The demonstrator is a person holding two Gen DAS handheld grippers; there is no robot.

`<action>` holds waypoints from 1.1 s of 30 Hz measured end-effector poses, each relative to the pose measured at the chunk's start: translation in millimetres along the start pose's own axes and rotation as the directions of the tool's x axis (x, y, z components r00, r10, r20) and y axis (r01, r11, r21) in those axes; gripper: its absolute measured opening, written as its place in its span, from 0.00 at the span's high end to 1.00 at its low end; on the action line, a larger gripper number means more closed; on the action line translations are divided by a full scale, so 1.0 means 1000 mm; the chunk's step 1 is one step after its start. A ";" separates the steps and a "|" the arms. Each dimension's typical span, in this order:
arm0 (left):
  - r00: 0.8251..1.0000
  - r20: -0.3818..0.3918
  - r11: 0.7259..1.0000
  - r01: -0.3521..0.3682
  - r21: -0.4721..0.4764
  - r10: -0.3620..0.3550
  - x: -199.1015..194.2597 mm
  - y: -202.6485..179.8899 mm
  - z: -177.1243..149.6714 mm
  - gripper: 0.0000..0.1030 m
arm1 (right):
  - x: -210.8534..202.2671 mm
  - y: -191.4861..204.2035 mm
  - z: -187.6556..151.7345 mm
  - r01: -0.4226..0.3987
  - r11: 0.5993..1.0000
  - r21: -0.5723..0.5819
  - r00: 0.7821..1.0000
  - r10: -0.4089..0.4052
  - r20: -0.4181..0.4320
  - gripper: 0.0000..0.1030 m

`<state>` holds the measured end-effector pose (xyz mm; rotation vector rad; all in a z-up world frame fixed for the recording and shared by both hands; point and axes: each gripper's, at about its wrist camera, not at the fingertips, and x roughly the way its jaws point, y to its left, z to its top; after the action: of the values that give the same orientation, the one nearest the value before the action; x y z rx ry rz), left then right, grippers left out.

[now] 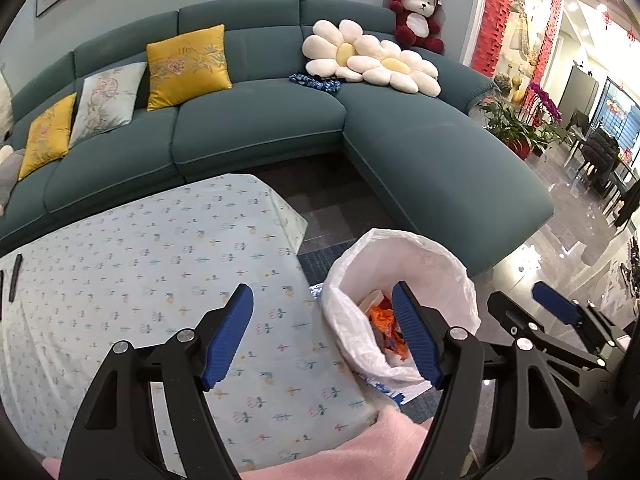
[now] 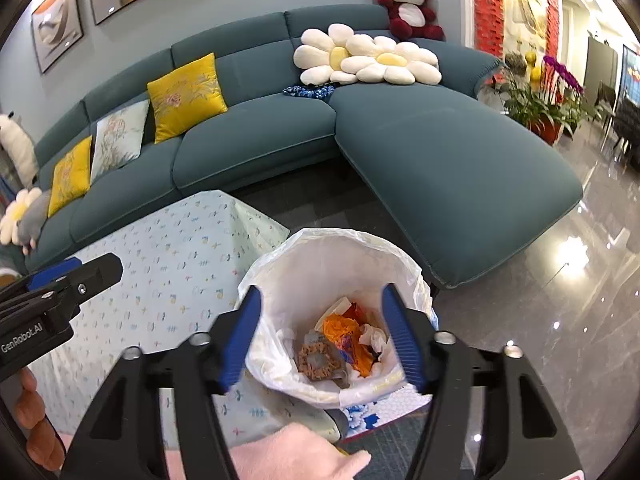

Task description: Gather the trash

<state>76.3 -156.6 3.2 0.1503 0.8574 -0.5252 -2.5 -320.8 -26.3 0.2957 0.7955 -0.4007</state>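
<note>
A bin lined with a white bag (image 2: 332, 264) stands on the floor beside the table's corner. Inside lies trash: an orange wrapper (image 2: 340, 328), a brown ring-shaped piece (image 2: 316, 360) and crumpled white paper (image 2: 372, 336). My right gripper (image 2: 320, 336) hangs over the bin's mouth, open, with nothing between its blue pads. My left gripper (image 1: 320, 336) is open too and empty, over the table's edge, its right finger in front of the bin (image 1: 400, 256). The right gripper (image 1: 520, 308) shows at the right of the left wrist view, the left gripper (image 2: 76, 276) at the left of the right wrist view.
The low table wears a pale blue patterned cloth (image 1: 160, 248); dark slim objects (image 1: 16, 276) lie at its far left. A teal corner sofa (image 1: 260, 120) with cushions stands behind. Glossy tiled floor (image 2: 560, 320) lies to the right. A pink sleeve (image 1: 360, 448) is below.
</note>
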 end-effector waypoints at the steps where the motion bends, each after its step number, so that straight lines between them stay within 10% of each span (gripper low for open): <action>1: 1.000 0.003 1.000 -0.004 -0.003 0.005 -0.003 0.002 -0.003 0.26 | -0.004 0.003 -0.002 0.001 1.000 -0.007 1.000 -0.001 -0.002 0.31; 33: 0.992 -0.074 0.994 -0.106 -0.040 0.103 0.014 0.038 -0.054 0.10 | 0.005 0.038 -0.050 0.059 0.991 -0.117 0.993 -0.070 -0.095 0.12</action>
<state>66.2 -111.4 -45.6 0.1735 0.9256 -0.4045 -13.6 -268.1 -58.7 0.1840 0.9231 -0.4019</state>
